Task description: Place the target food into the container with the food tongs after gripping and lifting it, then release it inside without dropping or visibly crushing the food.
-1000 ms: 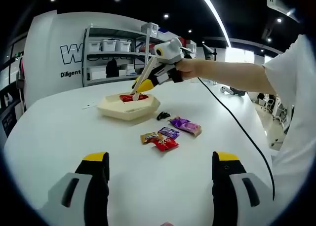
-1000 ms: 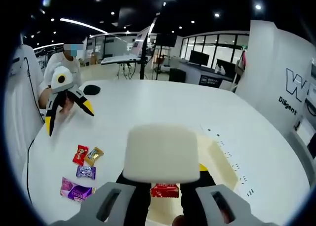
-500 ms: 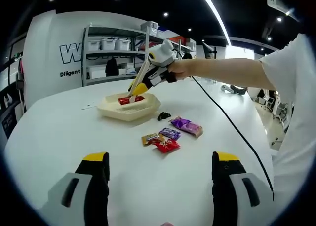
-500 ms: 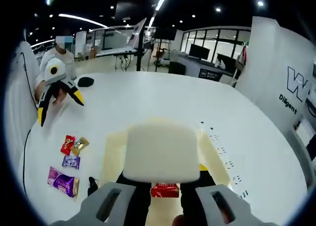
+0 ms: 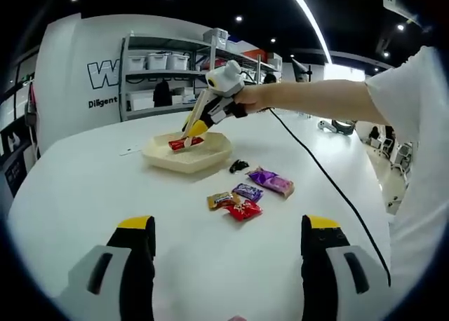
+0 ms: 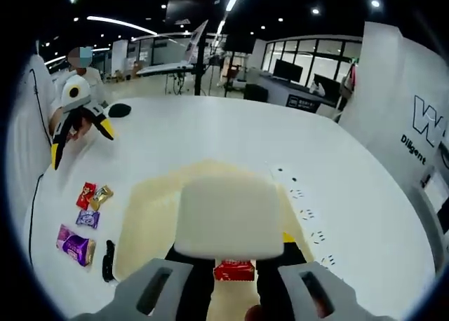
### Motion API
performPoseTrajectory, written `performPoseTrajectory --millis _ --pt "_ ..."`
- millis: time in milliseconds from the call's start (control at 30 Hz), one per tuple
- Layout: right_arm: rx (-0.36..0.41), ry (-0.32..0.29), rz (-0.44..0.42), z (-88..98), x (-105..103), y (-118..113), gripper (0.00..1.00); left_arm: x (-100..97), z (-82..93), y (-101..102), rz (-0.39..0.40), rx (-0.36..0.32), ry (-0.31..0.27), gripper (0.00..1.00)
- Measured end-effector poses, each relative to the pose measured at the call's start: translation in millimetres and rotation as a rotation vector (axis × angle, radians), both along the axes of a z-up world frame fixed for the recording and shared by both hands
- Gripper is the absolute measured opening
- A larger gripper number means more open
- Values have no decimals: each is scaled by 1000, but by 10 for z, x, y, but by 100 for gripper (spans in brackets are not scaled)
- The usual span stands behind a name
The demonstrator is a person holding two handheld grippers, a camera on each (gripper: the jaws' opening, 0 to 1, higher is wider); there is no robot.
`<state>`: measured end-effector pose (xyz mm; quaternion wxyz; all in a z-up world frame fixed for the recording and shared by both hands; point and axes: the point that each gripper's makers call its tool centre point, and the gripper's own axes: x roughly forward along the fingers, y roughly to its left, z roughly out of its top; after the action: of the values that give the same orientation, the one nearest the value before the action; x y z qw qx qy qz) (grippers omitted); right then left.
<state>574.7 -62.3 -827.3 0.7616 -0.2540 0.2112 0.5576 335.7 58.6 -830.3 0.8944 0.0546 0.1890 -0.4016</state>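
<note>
Left tongs (image 5: 228, 240), jaws apart, hover over the white bench (image 5: 84, 188). Beyond lie four loose wrapped candies (image 5: 242, 198) and a small black object (image 5: 239, 166). Farther, right tongs (image 6: 235, 268) clamp a red candy (image 6: 233, 270) above, apparently inside, the cream container (image 5: 186, 154).

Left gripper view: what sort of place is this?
Probably an office or lab showroom: a metal shelving rack with white storage bins, a white wall with dark lettering, and a large white round-edged table under ceiling spotlights.
</note>
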Motion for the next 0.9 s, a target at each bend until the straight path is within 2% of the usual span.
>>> performPoseTrajectory --millis 167,900 --pt "-18 -2 18 -59 51 40 15 27 -8 -7 4 5 6 83" --pt "-31 -3 50 -102 196 11 16 114 -43 -23 5 17 19 83"
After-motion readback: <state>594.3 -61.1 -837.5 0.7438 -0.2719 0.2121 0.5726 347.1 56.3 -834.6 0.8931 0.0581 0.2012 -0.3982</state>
